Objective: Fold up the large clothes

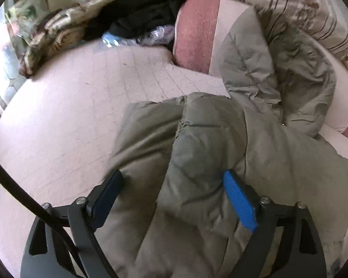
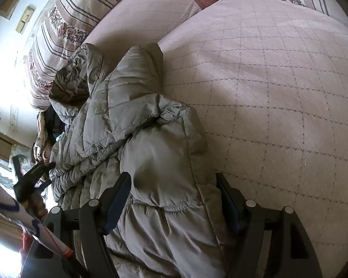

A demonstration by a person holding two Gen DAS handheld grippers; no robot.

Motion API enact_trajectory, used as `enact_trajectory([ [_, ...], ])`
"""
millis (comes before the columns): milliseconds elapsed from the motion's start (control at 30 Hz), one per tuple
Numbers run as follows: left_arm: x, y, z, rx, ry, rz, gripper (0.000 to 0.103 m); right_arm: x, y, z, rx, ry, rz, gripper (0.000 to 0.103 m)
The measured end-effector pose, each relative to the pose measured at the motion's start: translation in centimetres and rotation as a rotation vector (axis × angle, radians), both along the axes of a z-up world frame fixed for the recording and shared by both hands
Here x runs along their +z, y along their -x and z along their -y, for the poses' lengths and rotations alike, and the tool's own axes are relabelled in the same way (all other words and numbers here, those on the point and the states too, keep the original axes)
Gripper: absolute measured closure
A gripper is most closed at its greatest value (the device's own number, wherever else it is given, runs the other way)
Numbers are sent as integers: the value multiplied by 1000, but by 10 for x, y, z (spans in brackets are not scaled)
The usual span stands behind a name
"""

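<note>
A grey-green puffy jacket (image 1: pixel 208 139) lies bunched on the bed, its hood toward the pillows. My left gripper (image 1: pixel 171 177) hangs just above a padded fold of it. The jaws stand wide apart and the blue pads (image 1: pixel 240 201) press on nothing. In the right wrist view the same jacket (image 2: pixel 150 127) runs from the hood at upper left down to an elastic cuff or hem. My right gripper (image 2: pixel 174 178) straddles that padded end with its fingers wide, open. The left gripper (image 2: pixel 47 173) shows small at the left edge.
The pink quilted bed cover (image 2: pixel 278 92) spreads to the right of the jacket. A pink-and-white pillow (image 1: pixel 197 34) and striped floral pillows (image 1: pixel 301 4) line the head. Dark clothes (image 1: pixel 132 18) and a patterned blanket (image 1: pixel 53 34) are heaped at the far side. A person's sleeve (image 2: pixel 23 213) shows.
</note>
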State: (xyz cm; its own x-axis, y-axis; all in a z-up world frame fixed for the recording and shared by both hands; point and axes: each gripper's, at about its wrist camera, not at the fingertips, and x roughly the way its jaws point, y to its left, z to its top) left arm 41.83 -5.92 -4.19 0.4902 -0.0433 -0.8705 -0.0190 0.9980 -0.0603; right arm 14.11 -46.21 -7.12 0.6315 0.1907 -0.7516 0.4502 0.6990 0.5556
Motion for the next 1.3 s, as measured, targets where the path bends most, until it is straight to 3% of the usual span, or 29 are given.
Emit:
enact_trajectory([
  [33, -3, -3, 1, -8, 31, -25, 23, 0, -2, 0, 3, 8, -2, 26],
  [67, -2, -4, 4, -30, 73, -45, 57, 0, -3, -1, 5, 15, -4, 26],
  [100, -1, -3, 7, -40, 81, -66, 68, 1, -4, -2, 7, 24, -6, 26],
  [167, 11, 7, 12, -66, 52, -52, 82, 2, -6, -3, 10, 36, -4, 25],
  [233, 22, 22, 8, -78, 43, -29, 84, 2, -6, -5, 13, 44, -4, 25],
  [333, 25, 40, -11, -57, 73, -30, 85, 6, -4, -5, 14, 49, 13, 25],
  [433, 8, 48, -27, -22, 74, -66, 83, 8, -3, -7, 16, 59, 19, 25],
  [533, -5, 45, -31, 19, 70, -87, 76, 10, -5, -10, 23, 79, 19, 25],
  [600, -3, 45, -27, 26, 18, -75, 66, 11, -5, -13, 26, 96, 22, 25],
  [667, 6, 53, -28, 34, 5, -61, 65, 14, -3, -14, 14, 112, 32, 25],
  [767, 30, 83, -37, 21, 9, -22, 62, 20, 9, -15, -28, 136, 61, 25],
  [1000, 56, 184, -80, -20, -94, 109, 38, 35, 51, -38, -83, 204, 65, 25],
  [1167, 28, 244, -94, -93, -179, 133, 37, 47, 94, -77, -56, 336, 32, 25],
  [1300, -10, 263, -101, -98, -208, 76, 37, 40, 116, -97, -14, 357, -19, 25],
])
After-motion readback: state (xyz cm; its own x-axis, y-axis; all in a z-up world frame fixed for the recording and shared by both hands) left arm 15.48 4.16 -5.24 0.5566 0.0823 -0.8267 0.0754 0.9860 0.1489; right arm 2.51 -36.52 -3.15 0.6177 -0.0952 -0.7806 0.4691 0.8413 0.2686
